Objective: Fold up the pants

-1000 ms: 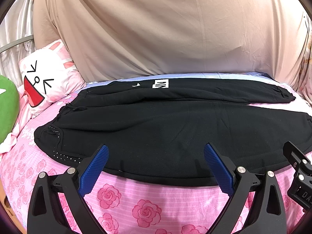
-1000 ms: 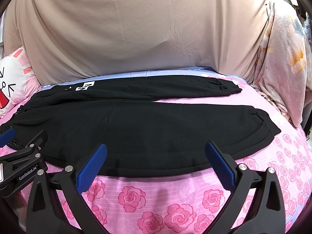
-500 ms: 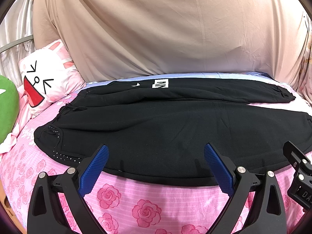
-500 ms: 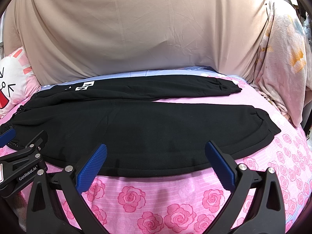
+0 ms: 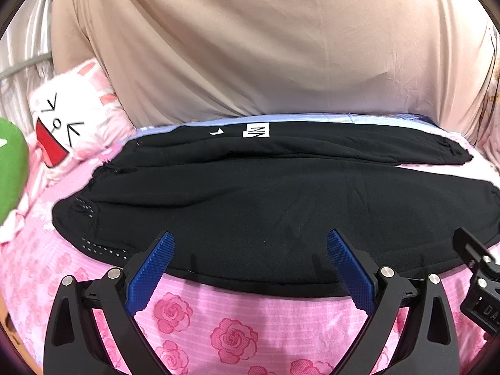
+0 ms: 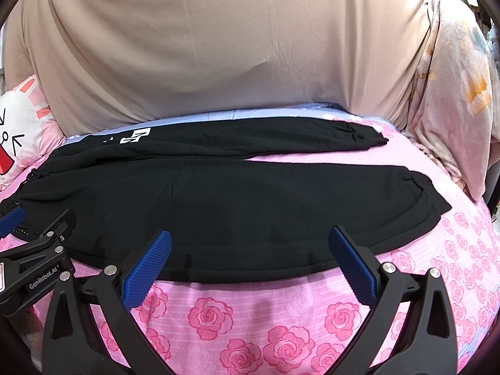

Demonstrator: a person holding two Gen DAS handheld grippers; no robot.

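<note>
Black pants [image 5: 265, 206] were seen spread flat across frame centre on pink rose bedsheet [image 5: 234, 328], legs toward right. Left gripper [image 5: 250, 262] and right gripper [image 6: 250, 259] were held wide apart at bottom centre, nothing gripped.

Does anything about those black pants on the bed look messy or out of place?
Nothing stands out. The black pants lie flat on the pink rose sheet, legs spread apart, neither yet folded over.

Pants [image 5: 281, 200] lie across the bed [image 5: 237, 322], pillow [image 5: 72, 125] left, both tongs before them.
</note>
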